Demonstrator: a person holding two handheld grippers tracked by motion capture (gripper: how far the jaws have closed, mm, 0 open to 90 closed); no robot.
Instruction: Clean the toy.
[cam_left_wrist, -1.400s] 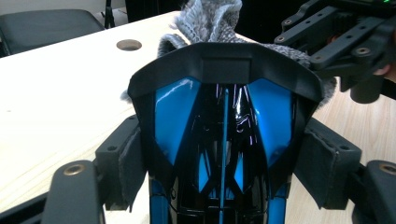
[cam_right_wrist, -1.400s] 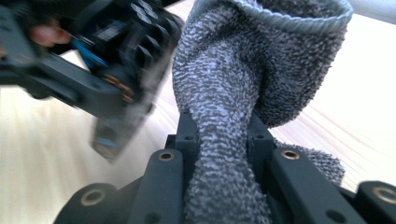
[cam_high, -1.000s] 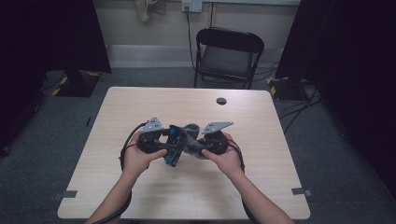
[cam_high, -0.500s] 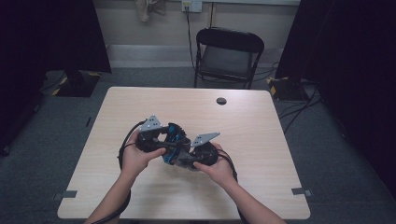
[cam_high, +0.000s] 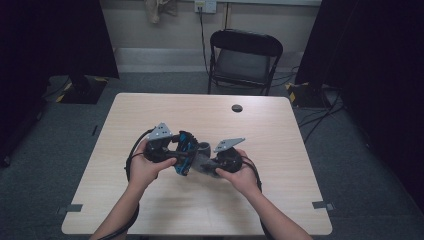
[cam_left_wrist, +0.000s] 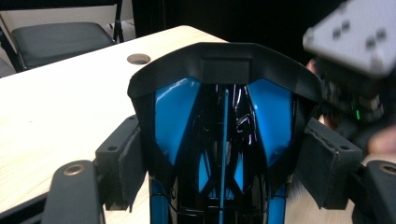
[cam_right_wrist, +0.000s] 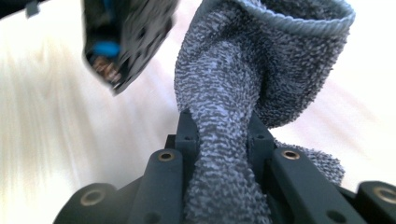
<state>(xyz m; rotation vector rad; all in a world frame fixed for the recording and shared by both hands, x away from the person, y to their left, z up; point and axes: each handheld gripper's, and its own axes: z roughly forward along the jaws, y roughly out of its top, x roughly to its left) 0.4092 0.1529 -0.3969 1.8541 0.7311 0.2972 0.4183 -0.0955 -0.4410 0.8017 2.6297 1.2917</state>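
Observation:
My left gripper (cam_high: 172, 150) holds a glossy black and blue plastic piece (cam_left_wrist: 224, 121) just above the table, its pads (cam_left_wrist: 126, 163) pressing on both sides. The piece (cam_high: 184, 152) stands on edge between the two hands. My right gripper (cam_right_wrist: 222, 135) is shut on a grey knitted sock (cam_right_wrist: 261, 60), whose open cuff reaches up past the jaws. In the high view the right gripper (cam_high: 207, 162) points left at the piece, and the sock (cam_high: 202, 149) lies against it. The black and blue piece (cam_right_wrist: 126, 37) appears blurred at the upper left of the right gripper view.
The light wooden table (cam_high: 150, 210) has a round cable hole (cam_high: 237, 108) near its far edge. A black folding chair (cam_high: 245, 55) stands behind the table. Black cables loop from both grippers around the hands.
The right hand has sunk slightly and shifted left, closer to the left gripper, with the sock still in its jaws. The left hand has stayed in place.

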